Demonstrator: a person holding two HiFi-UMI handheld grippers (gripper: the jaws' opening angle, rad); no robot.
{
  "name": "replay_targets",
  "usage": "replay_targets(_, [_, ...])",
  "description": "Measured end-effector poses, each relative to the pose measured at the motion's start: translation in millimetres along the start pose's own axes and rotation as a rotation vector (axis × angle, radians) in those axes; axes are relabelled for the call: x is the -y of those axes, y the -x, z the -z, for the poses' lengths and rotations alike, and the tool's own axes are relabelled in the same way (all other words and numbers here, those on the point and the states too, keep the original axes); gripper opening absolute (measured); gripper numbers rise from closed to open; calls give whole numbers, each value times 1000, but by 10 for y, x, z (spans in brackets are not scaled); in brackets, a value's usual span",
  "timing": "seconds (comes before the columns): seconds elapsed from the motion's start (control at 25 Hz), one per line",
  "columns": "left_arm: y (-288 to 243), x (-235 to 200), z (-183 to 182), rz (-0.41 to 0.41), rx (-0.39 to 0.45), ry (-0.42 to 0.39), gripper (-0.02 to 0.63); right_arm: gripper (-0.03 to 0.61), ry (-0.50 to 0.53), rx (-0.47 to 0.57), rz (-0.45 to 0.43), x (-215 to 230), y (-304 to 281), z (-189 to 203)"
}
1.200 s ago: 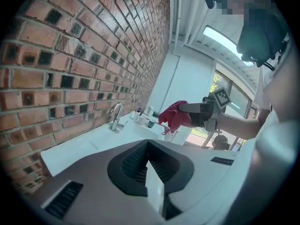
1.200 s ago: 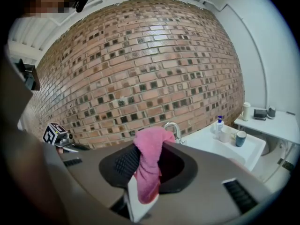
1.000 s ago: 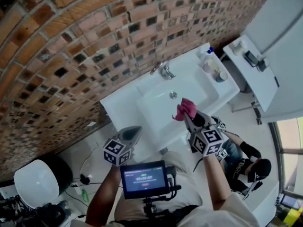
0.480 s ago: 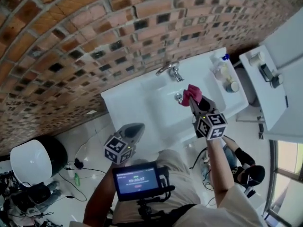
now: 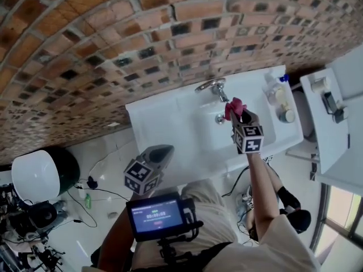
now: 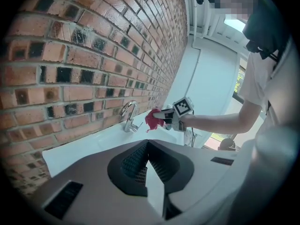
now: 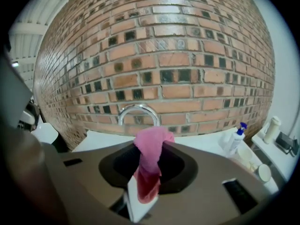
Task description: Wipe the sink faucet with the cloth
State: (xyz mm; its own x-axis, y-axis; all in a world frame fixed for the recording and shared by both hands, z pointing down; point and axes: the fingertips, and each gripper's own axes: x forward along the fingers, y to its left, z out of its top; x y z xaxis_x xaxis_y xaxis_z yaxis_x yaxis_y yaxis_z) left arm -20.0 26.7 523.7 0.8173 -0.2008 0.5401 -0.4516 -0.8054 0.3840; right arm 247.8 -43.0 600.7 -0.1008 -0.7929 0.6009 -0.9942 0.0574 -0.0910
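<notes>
Pink cloth (image 5: 233, 107) sits clamped in the right gripper (image 5: 239, 115), near the chrome faucet (image 5: 212, 87); its bunched tip should press the spout and follow its curve; the left gripper (image 5: 161, 152) hangs back, closed, empty.

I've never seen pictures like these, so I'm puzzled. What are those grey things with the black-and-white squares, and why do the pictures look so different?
There's no robot here. A person holds a grey two-jaw gripper in each hand, and the checkered cubes are part of those grippers. One picture comes from a camera on the person's head, looking down. The other two come from cameras riding on the grippers. Below is a white washbasin against a brick wall, with a curved shiny metal faucet and some bottles at one end. The right gripper pinches a crumpled pink cloth close to the faucet; I can't tell if they touch. The left gripper is shut on nothing, back from the basin.
</notes>
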Motion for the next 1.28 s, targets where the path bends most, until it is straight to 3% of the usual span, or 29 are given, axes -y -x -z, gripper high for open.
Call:
replay_targets(0.36, [-139,-120,-35,-14,-22,48,-8,117,18,-143,-14,75,-680,550])
replay_targets(1.0, [-347,-207,-86,-12,-40,36,-8,118,14,-137,11,129,-699,683])
replay_targets(1.28, [-349,-170,-62,-11,-63,12,-8,118,75,-191,52,360,-937,888])
